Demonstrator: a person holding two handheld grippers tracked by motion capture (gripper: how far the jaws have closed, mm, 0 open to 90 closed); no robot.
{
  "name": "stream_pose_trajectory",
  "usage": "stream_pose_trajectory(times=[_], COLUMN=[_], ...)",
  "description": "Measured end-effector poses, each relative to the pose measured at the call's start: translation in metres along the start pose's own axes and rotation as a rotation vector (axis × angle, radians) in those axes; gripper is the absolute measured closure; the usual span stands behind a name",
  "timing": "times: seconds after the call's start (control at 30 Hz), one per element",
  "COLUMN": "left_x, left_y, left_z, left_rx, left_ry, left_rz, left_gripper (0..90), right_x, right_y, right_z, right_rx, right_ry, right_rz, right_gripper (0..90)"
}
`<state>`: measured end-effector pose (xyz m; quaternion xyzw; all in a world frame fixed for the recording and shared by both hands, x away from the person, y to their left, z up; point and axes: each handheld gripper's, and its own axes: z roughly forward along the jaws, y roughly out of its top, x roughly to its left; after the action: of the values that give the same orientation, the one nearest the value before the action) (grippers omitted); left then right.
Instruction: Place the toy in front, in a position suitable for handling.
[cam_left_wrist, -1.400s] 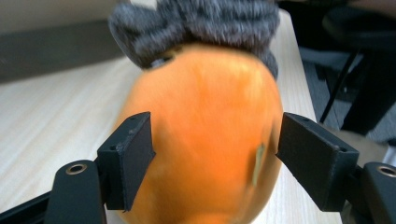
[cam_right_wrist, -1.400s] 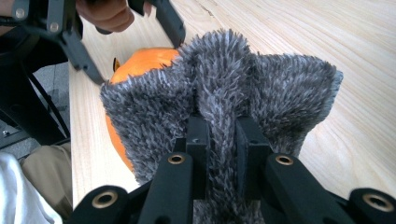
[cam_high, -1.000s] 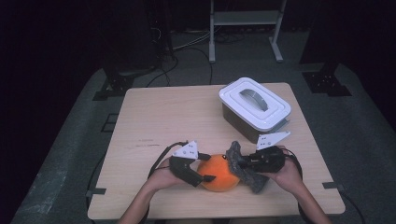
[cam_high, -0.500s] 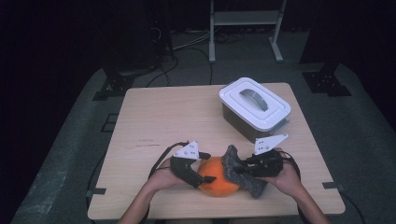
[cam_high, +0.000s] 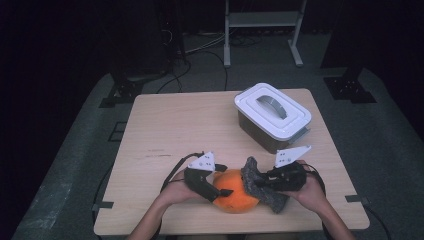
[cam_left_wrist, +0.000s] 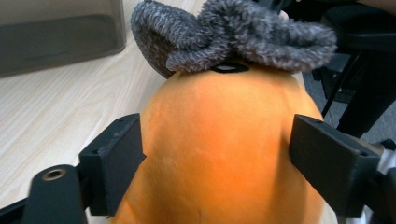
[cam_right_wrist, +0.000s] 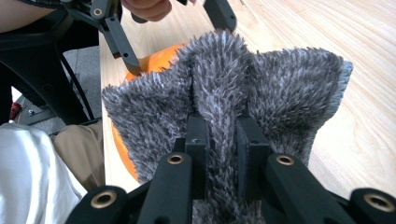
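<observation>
On the left, the left gripper (cam_high: 220, 181) has its jaws set wide on either side of the orange plush ball (cam_high: 235, 191), and they have just been opening; in the left gripper view one pad (cam_left_wrist: 116, 163) sits against the ball's side, the other (cam_left_wrist: 334, 163) just off it, so no real squeeze. The ball rests near the table's (cam_high: 170, 130) front edge, between both hands. To the right, the right gripper (cam_high: 255, 181) is pinched tight on a fold of the grey fuzzy cloth (cam_right_wrist: 243, 88), which drapes against the ball and hides its far side. Behind, well apart, stands a lidded white container (cam_high: 272, 116), nothing blocking it.
</observation>
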<state>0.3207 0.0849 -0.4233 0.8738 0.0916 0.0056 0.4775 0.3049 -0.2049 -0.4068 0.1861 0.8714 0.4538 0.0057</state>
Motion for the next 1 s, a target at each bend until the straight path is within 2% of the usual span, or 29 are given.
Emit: stream_pose_trajectory(times=[0.07, 0.1, 0.13, 0.17, 0.2, 0.27, 0.4, 0.47, 0.57, 0.63, 0.73, 0.87, 1.0], left_x=[0.0, 0.0, -0.002, -0.004, -0.005, -0.006, -0.009, -0.009, -0.006, -0.006, -0.006, -0.005, -0.004], left_y=[-0.002, -0.003, -0.003, -0.002, -0.001, 0.002, 0.007, 0.007, 0.004, 0.002, 0.001, 0.0, -0.002], left_z=[0.005, 0.005, 0.004, 0.002, 0.0, -0.005, -0.014, -0.016, -0.017, -0.016, -0.015, -0.014, -0.013], left_rx=[0.014, 0.016, 0.016, 0.013, 0.01, 0.007, -0.009, 0.007, 0.016, 0.025, 0.028, 0.026, 0.023], left_ry=[-0.014, -0.022, -0.017, -0.002, 0.014, 0.034, 0.092, 0.117, 0.107, 0.103, 0.094, 0.089, 0.082], left_rz=[-0.006, -0.009, 0.014, 0.036, 0.051, 0.066, 0.095, 0.101, 0.088, 0.088, 0.081, 0.077, 0.075], left_gripper=[16.0, 19.9, 27.9, 40.0, 47.1, 53.6, 54.5, 54.4, 52.6, 51.1, 48.4, 45.4, 44.2], right_x=[0.001, 0.001, 0.001, 0.001, 0.001, -0.001, 0.002, 0.005, 0.007, 0.004, -0.002, -0.009, -0.009], right_y=[0.001, 0.001, 0.002, 0.002, 0.003, 0.005, 0.017, 0.023, 0.023, 0.017, 0.004, -0.014, -0.018], right_z=[0.001, 0.002, 0.002, 0.002, 0.001, -0.002, -0.01, -0.007, 0.006, 0.01, 0.007, 0.001, -0.005], right_rx=[0.001, 0.002, 0.004, 0.008, 0.007, -0.012, -0.08, -0.073, -0.012, -0.006, -0.01, 0.041, 0.062], right_ry=[0.009, 0.007, 0.004, -0.004, -0.013, -0.024, -0.031, -0.032, -0.036, -0.029, -0.033, -0.071, -0.084], right_rz=[-0.003, -0.007, -0.006, -0.008, -0.008, -0.005, -0.008, -0.031, -0.052, -0.038, -0.002, 0.042, 0.047], right_gripper=[76.9, 76.9, 77.0, 77.0, 77.1, 77.4, 77.5, 77.4, 77.3, 77.2, 77.2, 77.2, 77.2])
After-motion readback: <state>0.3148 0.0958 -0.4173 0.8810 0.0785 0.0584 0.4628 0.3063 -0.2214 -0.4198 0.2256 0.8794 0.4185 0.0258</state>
